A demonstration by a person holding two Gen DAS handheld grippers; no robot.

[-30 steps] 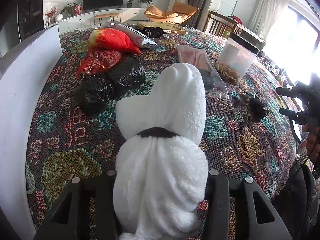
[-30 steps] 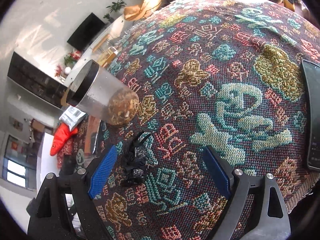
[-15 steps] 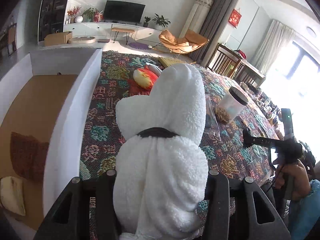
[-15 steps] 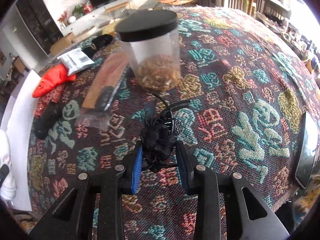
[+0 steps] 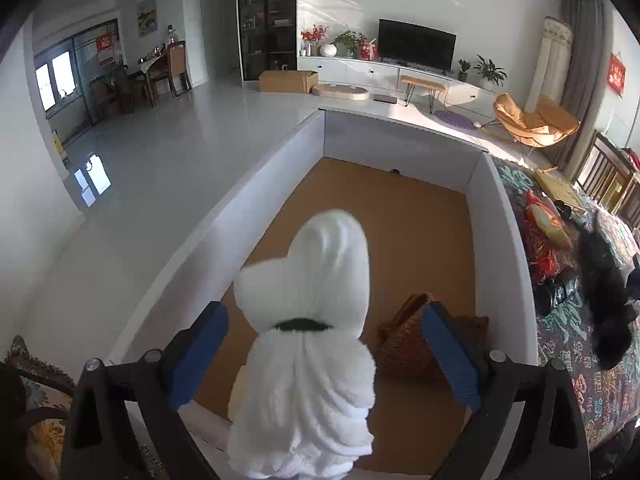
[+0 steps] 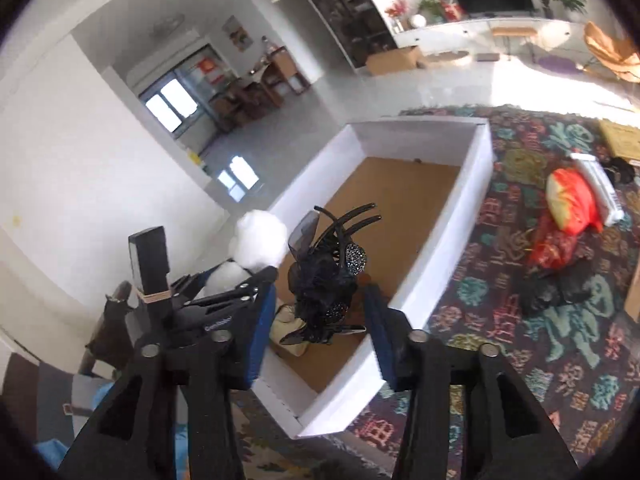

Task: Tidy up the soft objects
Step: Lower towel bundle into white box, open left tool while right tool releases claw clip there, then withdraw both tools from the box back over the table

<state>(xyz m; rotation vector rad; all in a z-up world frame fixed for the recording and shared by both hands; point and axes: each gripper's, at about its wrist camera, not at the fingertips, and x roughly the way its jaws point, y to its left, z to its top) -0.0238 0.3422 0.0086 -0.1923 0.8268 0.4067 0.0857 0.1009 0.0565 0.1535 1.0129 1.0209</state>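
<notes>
- The left gripper (image 5: 322, 344) stands wide, its jaws having just been opening; the blue pads (image 5: 200, 356) sit clear of the white plush toy (image 5: 308, 344) on both sides.
- That toy — fluffy, with a black band around its middle — lies between the fingers, above the near end of the white box (image 5: 508, 248).
- The box has a brown cardboard floor; a brown woven piece (image 5: 408, 344) lies on it near the close wall, just right of the toy.
- The right gripper (image 6: 320, 316) is parted too, its jaws having just been opening; the black hair clip (image 6: 324, 276) with sheer bow and dark rhinestones sits between the pads, and no pad visibly presses on it.
- From the right wrist view the clip hangs over the near end of the box, with a pale item (image 6: 286, 330) below it.
- The patterned tablecloth (image 6: 520, 344) carries a red-and-yellow plush (image 6: 572, 200) and black bags (image 6: 556, 292), well apart from the box — right of it.
</notes>
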